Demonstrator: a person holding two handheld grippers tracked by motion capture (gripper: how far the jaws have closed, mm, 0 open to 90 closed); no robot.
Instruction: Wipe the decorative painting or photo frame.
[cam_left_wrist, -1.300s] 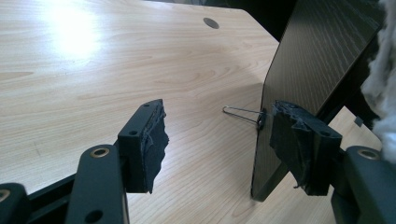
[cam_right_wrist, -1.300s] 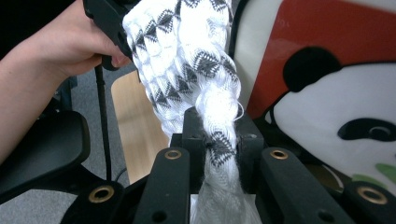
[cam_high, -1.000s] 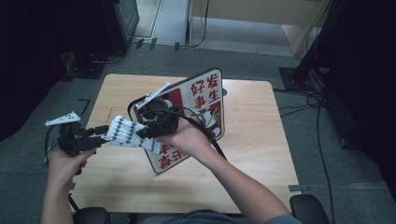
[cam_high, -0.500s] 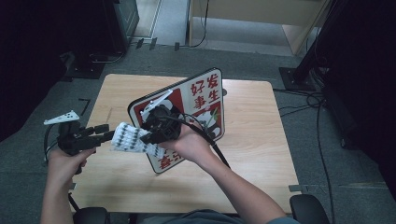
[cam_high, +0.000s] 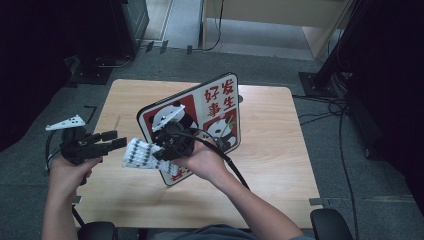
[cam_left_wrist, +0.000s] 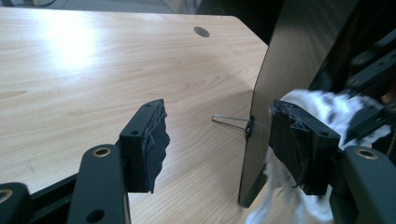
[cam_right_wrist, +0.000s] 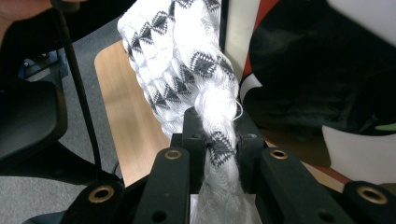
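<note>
Left gripper (cam_high: 114, 140) gaping — right gripper (cam_high: 159, 151) clamped.

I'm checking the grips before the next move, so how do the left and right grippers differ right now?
The left gripper is open, nothing pressed between its fingers; the right gripper is shut on the white patterned cloth. The left gripper sits at the table's left edge, beside the panda board; the right gripper is in front of that board. Both have black fingers and trailing cables.
</note>
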